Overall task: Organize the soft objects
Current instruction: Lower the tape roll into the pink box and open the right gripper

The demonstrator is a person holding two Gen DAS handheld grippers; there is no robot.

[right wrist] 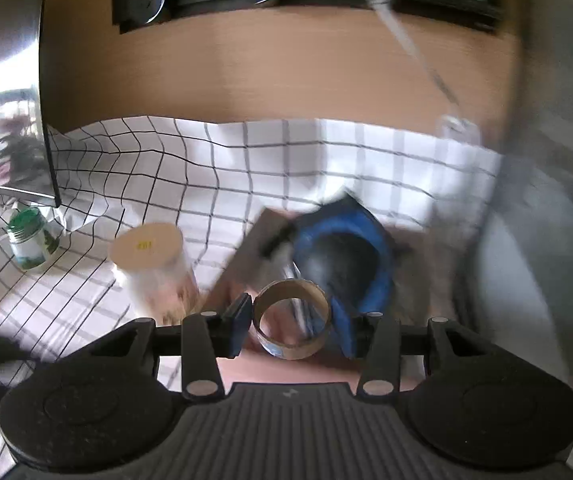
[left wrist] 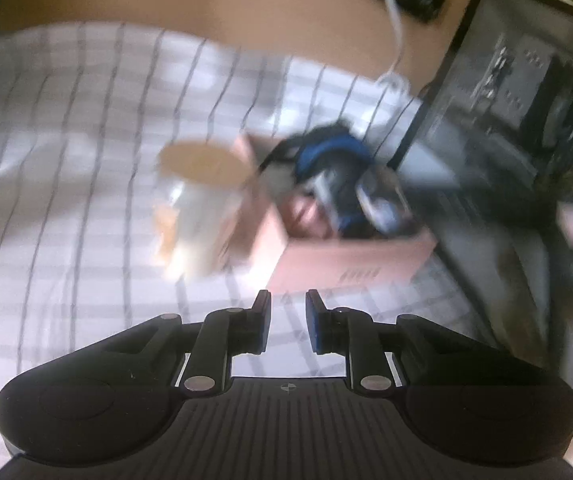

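Observation:
A pink cardboard box point(left wrist: 346, 260) stands on the checked cloth and holds a blue-and-black soft bundle point(left wrist: 334, 160). My left gripper point(left wrist: 288, 326) is empty, its jaws a little apart, just in front of the box. My right gripper point(right wrist: 292, 326) is shut on a roll of clear tape point(right wrist: 292, 328) and holds it above the box point(right wrist: 254, 248), just in front of the blue bundle point(right wrist: 342, 256). Both views are blurred.
A jar with a tan lid point(left wrist: 198, 200) stands left of the box; it also shows in the right wrist view point(right wrist: 150, 256). A small green-lidded jar point(right wrist: 30, 240) sits far left. A dark computer case point(left wrist: 526, 160) stands right of the box. A white cable point(left wrist: 396, 40) hangs behind.

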